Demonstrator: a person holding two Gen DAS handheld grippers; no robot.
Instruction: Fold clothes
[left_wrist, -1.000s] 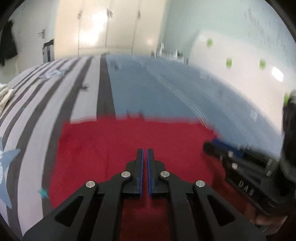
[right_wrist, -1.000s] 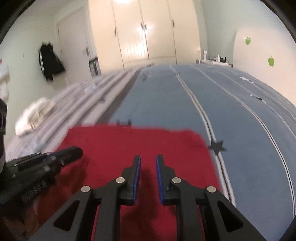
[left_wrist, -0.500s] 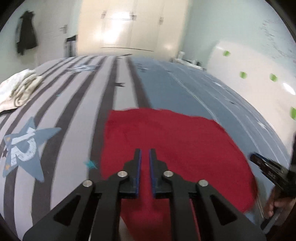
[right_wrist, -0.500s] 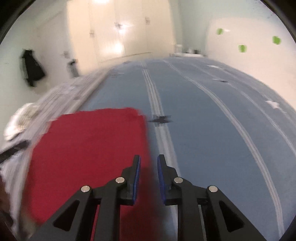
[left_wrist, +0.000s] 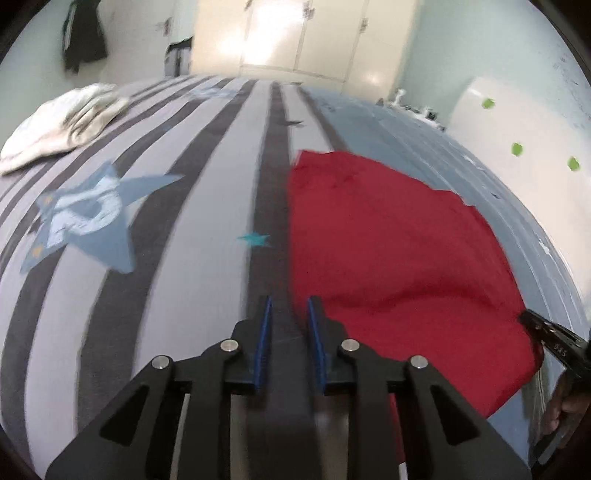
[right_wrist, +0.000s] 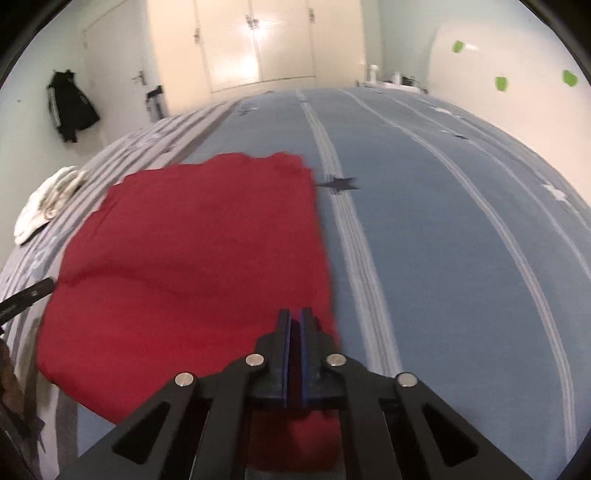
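The two tools have just drawn apart from the middle of the red garment (left_wrist: 388, 258) to its opposite near corners. A second ago both hovered over the centre of the cloth; now the left tool (left_wrist: 288, 314) sits over the striped bed cover (left_wrist: 166, 277), just beside the garment's left edge, and its jaws are opening with nothing but bedding showing between them. The right tool (right_wrist: 294, 325) has gone to the right near corner and pinched shut; red cloth shows in the narrow slit between its pads, so it looks to be gripping that edge, though the blur there makes me a little unsure how much it has caught. The garment itself lies spread flat on the bed, straddling the seam between the grey stripes and the blue half, with a soft ridge running across it. A pale bundle of laundry (left_wrist: 62, 122) waits at the far left. To my eye one corner is taken and the other is about to be, which sets up lifting the near edge for the next fold.
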